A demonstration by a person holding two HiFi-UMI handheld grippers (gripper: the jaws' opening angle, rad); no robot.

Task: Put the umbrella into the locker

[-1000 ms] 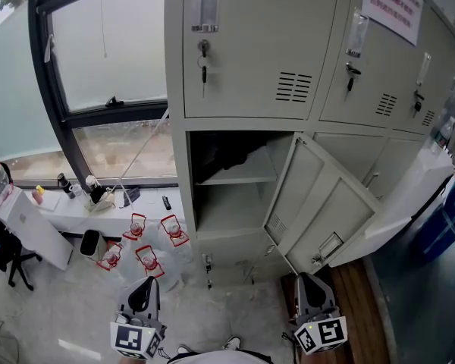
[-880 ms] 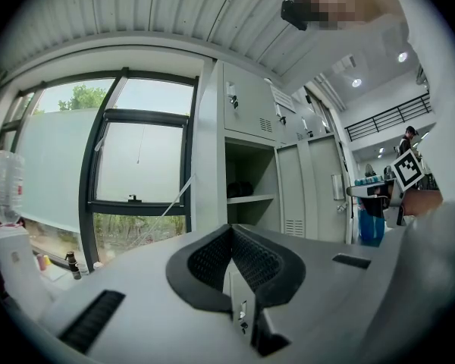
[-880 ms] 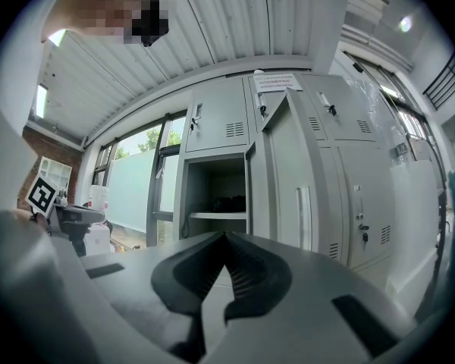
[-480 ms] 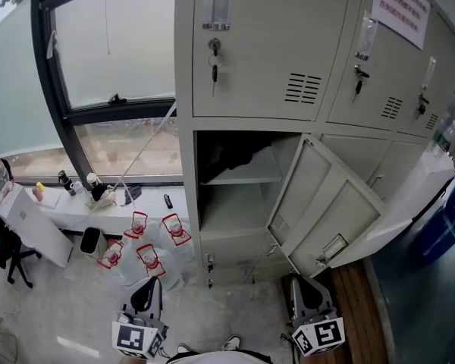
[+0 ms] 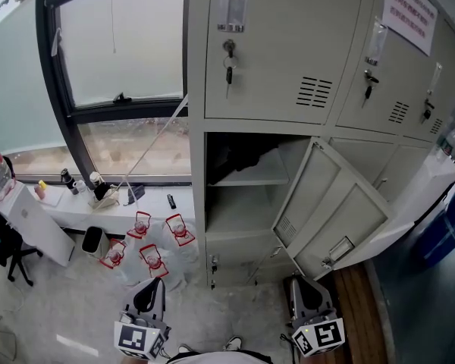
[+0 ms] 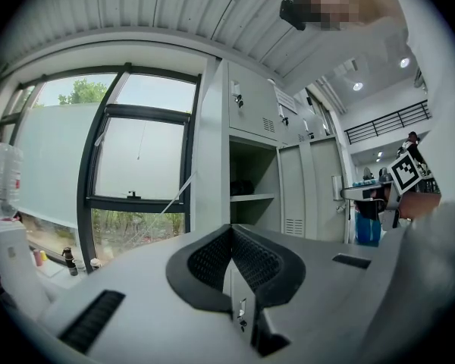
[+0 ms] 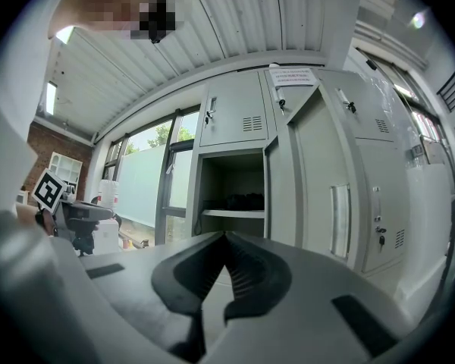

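Since a second ago the locker bank has slid right in the head view; both grippers stay low at the bottom edge, barely moved.

Umbrella: cannot name it for sure. A dark bundle lies in the top compartment of the open locker, on the shelf, pushed toward the back left. It is too dim to tell what it is. The right gripper view shows the same dark lump on that shelf. The lower compartment looks bare.

The locker door is swung out to the right, with its handle plate near the lower edge.

The left gripper has its jaws pressed together with nothing between them. It points about level toward the locker and window, well apart from the locker. The right gripper also has its jaws together and holds nothing. It faces the open compartment, just below the door's free corner in the head view, and I cannot tell if it touches the door.

The locker above is shut, with keys hanging in its lock. A paper notice is stuck on the next locker to the right. Left of the bank is a big window, and small bottles stand on the sill. Water jugs with red caps are grouped on the floor, between the sill and the left gripper.
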